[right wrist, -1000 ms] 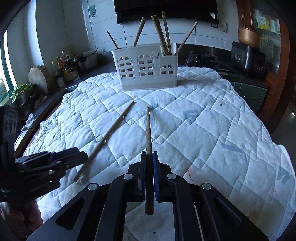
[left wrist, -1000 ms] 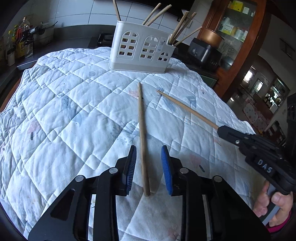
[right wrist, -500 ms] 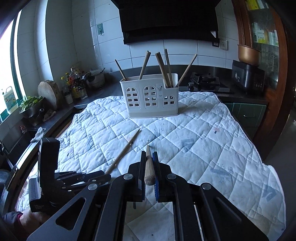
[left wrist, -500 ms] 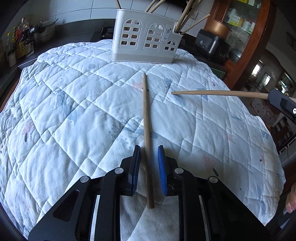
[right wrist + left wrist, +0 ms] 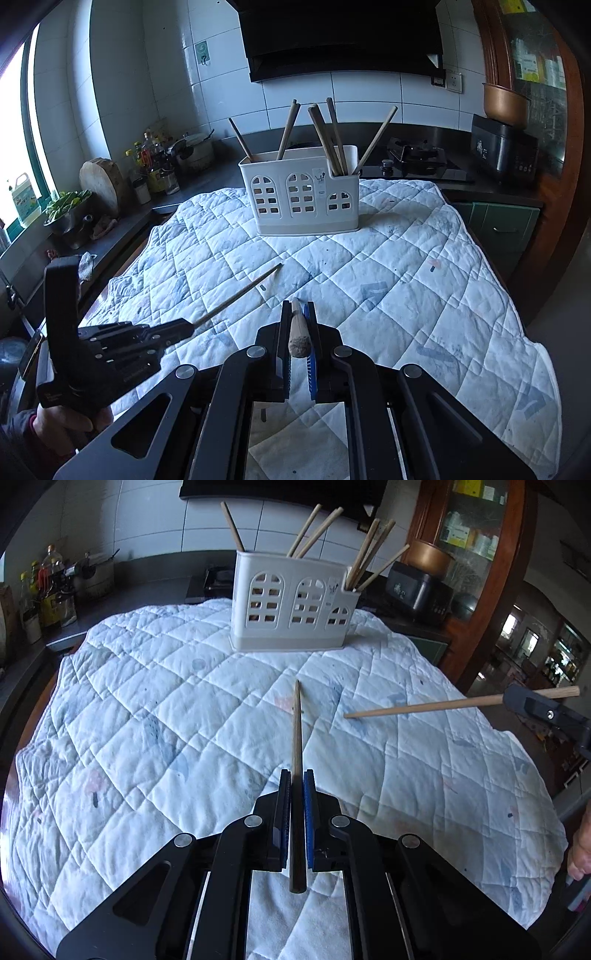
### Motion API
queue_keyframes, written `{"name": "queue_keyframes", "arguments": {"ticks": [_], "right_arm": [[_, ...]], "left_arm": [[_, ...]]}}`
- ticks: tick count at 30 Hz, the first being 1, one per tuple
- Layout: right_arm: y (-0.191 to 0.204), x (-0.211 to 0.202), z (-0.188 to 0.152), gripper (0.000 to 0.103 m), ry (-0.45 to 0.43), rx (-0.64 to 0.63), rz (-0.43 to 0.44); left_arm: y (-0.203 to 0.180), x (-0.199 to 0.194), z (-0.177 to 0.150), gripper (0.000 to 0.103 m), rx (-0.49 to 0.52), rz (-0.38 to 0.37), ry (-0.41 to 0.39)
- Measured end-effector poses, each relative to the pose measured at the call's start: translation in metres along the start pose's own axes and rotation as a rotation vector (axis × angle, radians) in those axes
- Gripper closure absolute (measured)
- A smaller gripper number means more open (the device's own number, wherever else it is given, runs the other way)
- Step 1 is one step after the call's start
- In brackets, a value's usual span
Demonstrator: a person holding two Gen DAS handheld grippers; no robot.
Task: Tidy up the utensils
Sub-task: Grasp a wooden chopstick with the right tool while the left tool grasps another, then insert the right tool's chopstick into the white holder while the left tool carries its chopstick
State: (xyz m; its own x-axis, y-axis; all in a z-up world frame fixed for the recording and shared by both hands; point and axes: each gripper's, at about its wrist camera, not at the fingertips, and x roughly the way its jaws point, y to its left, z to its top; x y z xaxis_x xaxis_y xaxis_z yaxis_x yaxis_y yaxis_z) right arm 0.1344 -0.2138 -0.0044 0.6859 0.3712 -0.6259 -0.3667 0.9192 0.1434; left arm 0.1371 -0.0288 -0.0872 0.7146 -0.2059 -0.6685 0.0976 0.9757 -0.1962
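1. Left gripper (image 5: 295, 786): jaws, just closing, clamp a chopstick (image 5: 296, 731) at lower centre.
2. Right gripper (image 5: 298, 314): clamped on second chopstick (image 5: 298, 332), lower centre.
3. Utensil holder (image 5: 291, 605): upper centre, on quilt (image 5: 147, 720).

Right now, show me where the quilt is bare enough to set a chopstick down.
The quilt is bare nearly everywhere: the wide stretch right of the holder, and the front between it and the hand-held grippers. Crowded only at the holder's right compartment, packed with chopsticks.
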Motion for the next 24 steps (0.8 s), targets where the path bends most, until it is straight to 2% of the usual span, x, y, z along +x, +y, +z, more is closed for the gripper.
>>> {"name": "queue_keyframes", "arguments": {"ticks": [7, 14, 24], "right_arm": [[-0.006, 0.002, 0.025, 0.096, 0.021, -0.021, 0.015], [-0.007, 0.004, 0.067, 0.096, 0.022, -0.065, 0.018], [-0.027, 0.008, 0.157, 0.096, -0.015, -0.087, -0.05]], "left_arm": [[0.006, -0.015, 0.028, 0.097, 0.01, -0.068, -0.064], [0.002, -0.022, 0.052, 0.097, 0.079, -0.074, -0.107], [0.003, -0.023, 0.1, 0.098, 0.133, -0.096, -0.119]]}}
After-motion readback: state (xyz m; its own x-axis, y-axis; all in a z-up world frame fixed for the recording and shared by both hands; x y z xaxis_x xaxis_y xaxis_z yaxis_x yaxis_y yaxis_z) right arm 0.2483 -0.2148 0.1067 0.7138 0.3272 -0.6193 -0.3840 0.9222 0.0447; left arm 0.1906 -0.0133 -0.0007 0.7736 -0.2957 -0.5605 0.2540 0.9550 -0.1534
